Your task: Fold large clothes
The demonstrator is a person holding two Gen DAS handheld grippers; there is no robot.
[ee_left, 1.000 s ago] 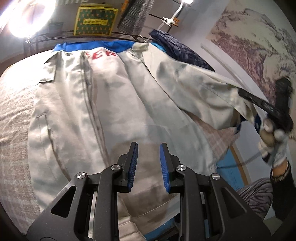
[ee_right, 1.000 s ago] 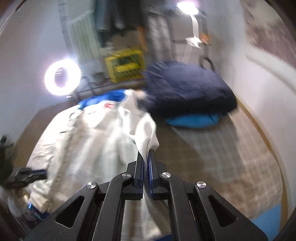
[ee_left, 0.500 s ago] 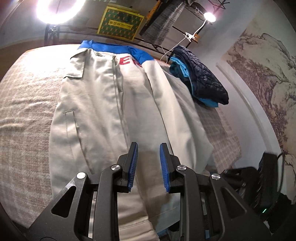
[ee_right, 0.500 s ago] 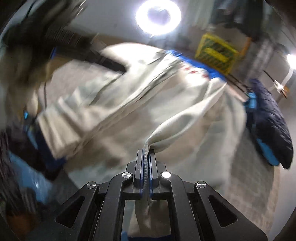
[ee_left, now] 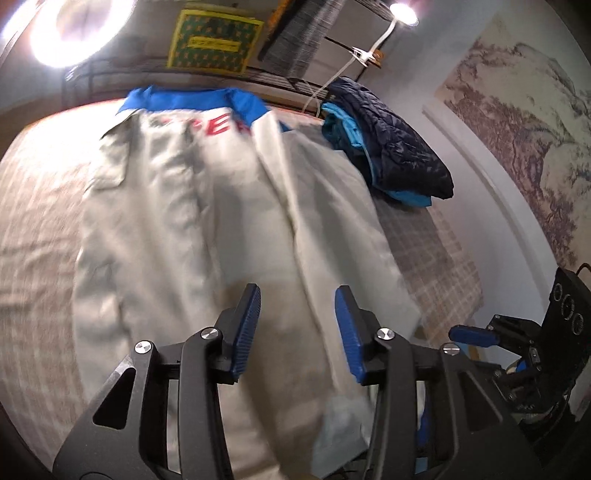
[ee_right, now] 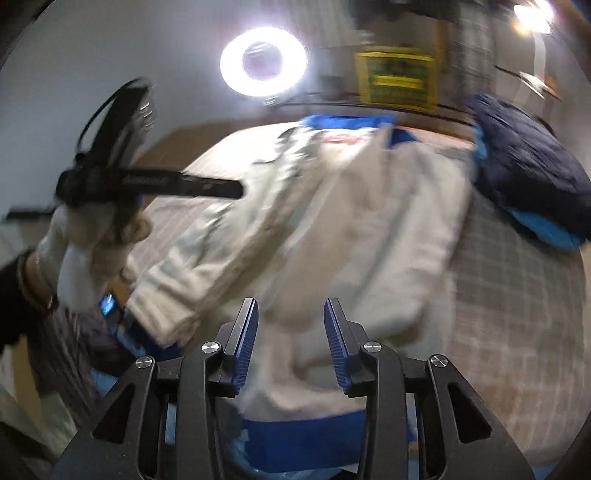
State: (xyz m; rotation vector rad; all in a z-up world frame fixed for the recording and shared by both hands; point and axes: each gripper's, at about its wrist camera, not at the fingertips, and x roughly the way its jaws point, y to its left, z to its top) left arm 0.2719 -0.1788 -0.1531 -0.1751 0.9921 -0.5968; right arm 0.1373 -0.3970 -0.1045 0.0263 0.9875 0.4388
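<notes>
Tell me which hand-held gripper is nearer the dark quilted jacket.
Right, by a small margin. The dark quilted jacket lies at the bed's far right; the right hand-held gripper hovers open over the pale garment's right side, the left hand-held gripper open further left.

Light: ring lamp [ee_right: 263,61] and clip lamp [ee_left: 403,13], both glaring white.
Blur: motion smear, stronger in right view.
Edges: fisheye bending, dark corners.
</notes>
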